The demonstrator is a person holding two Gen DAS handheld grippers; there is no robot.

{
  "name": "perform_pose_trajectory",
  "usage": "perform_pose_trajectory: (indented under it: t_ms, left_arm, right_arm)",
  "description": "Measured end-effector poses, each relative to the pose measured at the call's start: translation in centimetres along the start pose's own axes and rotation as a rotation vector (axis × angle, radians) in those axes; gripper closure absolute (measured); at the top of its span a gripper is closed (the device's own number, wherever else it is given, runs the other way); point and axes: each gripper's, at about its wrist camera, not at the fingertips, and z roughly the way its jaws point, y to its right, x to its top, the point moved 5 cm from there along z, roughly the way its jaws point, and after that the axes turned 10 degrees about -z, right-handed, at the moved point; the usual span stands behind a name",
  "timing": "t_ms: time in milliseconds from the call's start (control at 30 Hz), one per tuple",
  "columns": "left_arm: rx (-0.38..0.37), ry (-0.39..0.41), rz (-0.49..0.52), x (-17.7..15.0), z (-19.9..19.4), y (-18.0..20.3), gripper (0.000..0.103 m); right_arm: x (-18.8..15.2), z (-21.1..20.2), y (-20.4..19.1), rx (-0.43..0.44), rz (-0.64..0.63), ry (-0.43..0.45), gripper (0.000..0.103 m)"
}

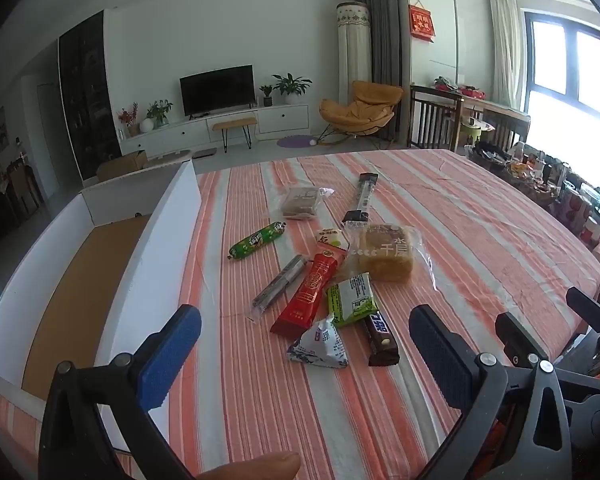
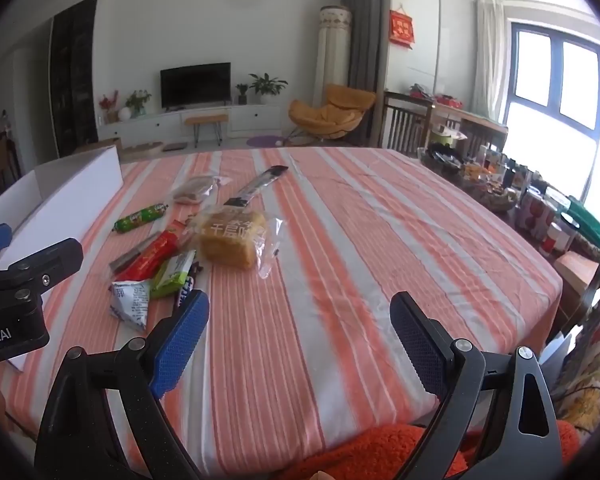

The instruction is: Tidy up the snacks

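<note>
snacks lie in a loose heap on the orange-and-white striped tablecloth (image 1: 480, 216), near the middle of the table. the big clear-wrapped golden layered cake (image 1: 386, 256) sits at the right of the heap, with a long black-and-clear stick packet (image 1: 362, 196) angled behind it and a brown biscuit in a clear wrapper (image 1: 300, 202) further back. the green sausage stick (image 1: 258, 240) lies by itself towards the box. a long red sachet (image 1: 314, 290) overlaps a silver-grey stick packet (image 1: 280, 286) on its left, and a green-and-white square packet (image 1: 352, 300) touches its right side. closest to the camera are a white-and-blue triangular pouch (image 1: 320, 346) and a dark brown chocolate bar (image 1: 382, 338), side by side.

the white cardboard box with a brown floor (image 1: 112, 256) stands open at the left edge of the table, just beside the heap, with nothing visible inside it.

the left gripper (image 1: 304, 356) hangs above the near end of the heap, its blue pads spread wide with nothing between them. the right gripper (image 2: 300, 344) hovers over bare cloth to the right of the snacks, likewise spread wide and holding nothing.
</note>
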Motion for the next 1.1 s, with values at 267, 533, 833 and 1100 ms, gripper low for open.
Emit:
perform_pose_trajectory:
  t_ms: [267, 533, 833, 1100]
  left_arm:
    - [0.002, -0.005, -0.004, -0.10, -0.05, 0.07, 0.000]
    - [-0.004, -0.005, -0.005, -0.21, -0.07, 0.17, 0.000]
    - [-0.008, -0.007, -0.007, -0.27, -0.25, 0.25, 0.000]
    - [-0.009, -0.009, -0.009, -0.36, -0.29, 0.38, 0.000]
  right_arm:
    - [-0.09, 0.01, -0.13, -0.001, -0.006, 0.003, 0.009]
    - [-0.09, 0.05, -0.14, -0.002, -0.007, 0.003, 0.009]
    - [-0.11, 0.04, -0.15, -0.001, -0.006, 0.002, 0.009]
    - [-0.12, 0.04, -0.09, 0.000, -0.006, 0.003, 0.009]
